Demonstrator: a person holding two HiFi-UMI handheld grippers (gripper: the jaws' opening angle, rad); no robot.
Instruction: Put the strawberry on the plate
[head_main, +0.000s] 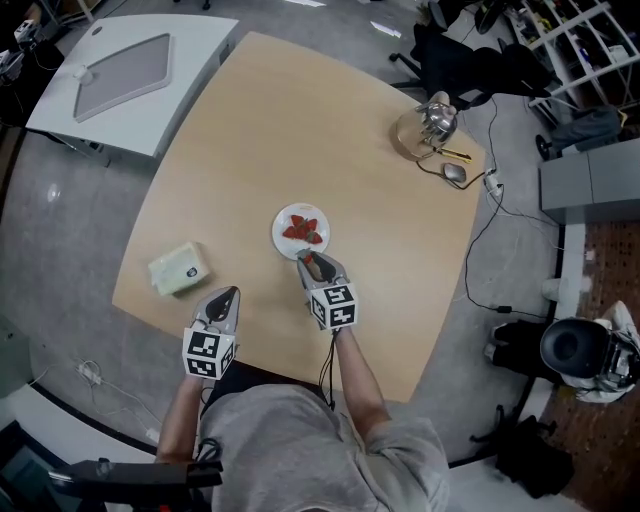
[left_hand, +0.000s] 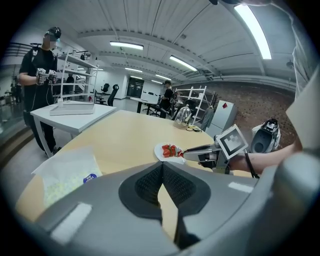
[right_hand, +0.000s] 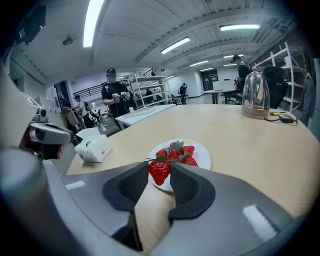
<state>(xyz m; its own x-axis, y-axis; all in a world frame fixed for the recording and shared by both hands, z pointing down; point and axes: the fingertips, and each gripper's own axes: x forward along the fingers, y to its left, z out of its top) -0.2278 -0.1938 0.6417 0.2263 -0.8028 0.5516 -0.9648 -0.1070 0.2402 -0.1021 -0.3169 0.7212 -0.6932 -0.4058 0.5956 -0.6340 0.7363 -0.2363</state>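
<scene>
A white plate (head_main: 285, 218) (right_hand: 201, 150) (left_hand: 160, 150) sits mid-table with several red strawberries (head_main: 303, 230) (right_hand: 181, 151) (left_hand: 171, 150) on it. My right gripper (head_main: 314, 263) (right_hand: 159, 172) hovers at the plate's near edge, shut on one more strawberry (right_hand: 159, 171) with its green leaves up. The left gripper (head_main: 223, 300) (left_hand: 162, 172) rests near the table's front edge, left of the right one, its jaws shut with nothing between them.
A pale packet (head_main: 178, 268) (left_hand: 65, 173) (right_hand: 92, 148) lies at the table's left. A glass kettle (head_main: 431, 122) (right_hand: 255, 94) and a mouse (head_main: 454, 172) stand at the far right corner. A white table (head_main: 120, 75) stands beyond. People stand in the background.
</scene>
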